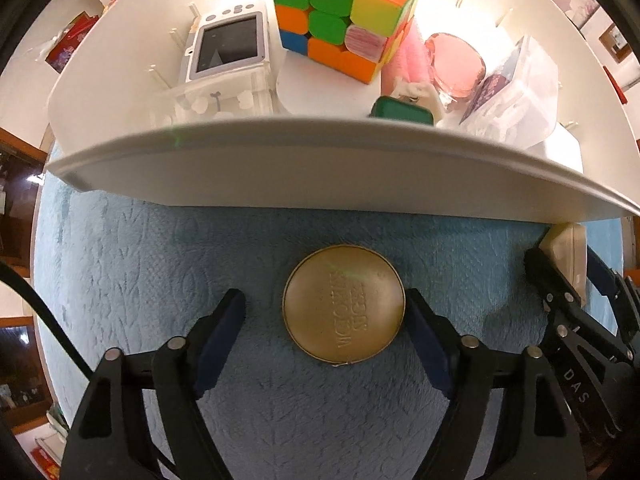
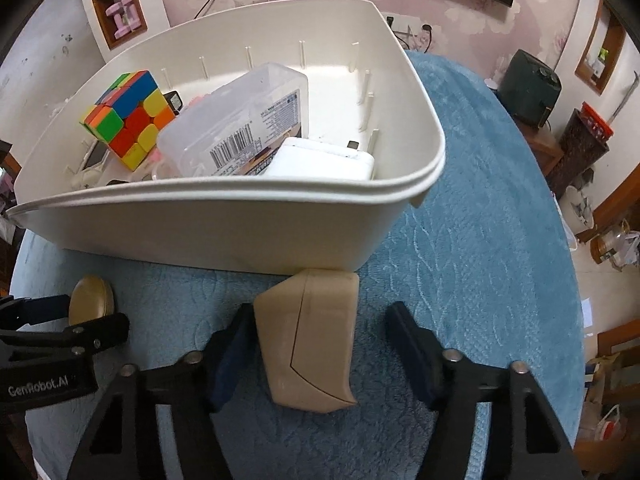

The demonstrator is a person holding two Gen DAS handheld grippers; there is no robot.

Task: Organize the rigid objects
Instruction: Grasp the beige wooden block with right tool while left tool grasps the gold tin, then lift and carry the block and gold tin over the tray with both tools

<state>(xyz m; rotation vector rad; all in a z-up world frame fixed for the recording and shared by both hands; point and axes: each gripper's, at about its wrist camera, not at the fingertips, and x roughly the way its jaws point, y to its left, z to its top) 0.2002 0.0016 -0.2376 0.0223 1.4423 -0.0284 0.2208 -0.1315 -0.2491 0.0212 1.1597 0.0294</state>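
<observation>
Blue plush cloth (image 1: 160,280) covers the table, soft enough that small pieces sit slightly sunk in it. Two items lie outside the white bin (image 2: 240,236), both just near of its near wall.

Left gripper (image 1: 325,312) points down over the round gold tin (image 1: 344,304), which lies flat, lid up, embossed lettering showing. The tin is between the jaws. The right pad appears to touch its edge; the left pad stands clear with cloth visible in the gap. So no grip yet: jaws open, straddling. I judge the straight-down approach suits a low disc that can only be pinched across its rim.

Right gripper (image 2: 320,340) comes in at a slant over the beige case (image 2: 312,336), which lies on the cloth with its far end against the foot of the bin. The left pad is at the case's left side, the right pad apart from it, cloth between. Open also, not pressing.

Inside the bin: puzzle cube (image 2: 128,116) at far left, clear plastic box (image 2: 236,124) with barcode label leaning across the middle, white block (image 2: 320,160) near right. From the left wrist view, a small screen device (image 1: 228,44) and a pink round piece (image 1: 456,64) too.

Remaining job, as I read it: close on both, lift over the rim, drop in. Free floor is scarce; the far right corner looks barest.
</observation>
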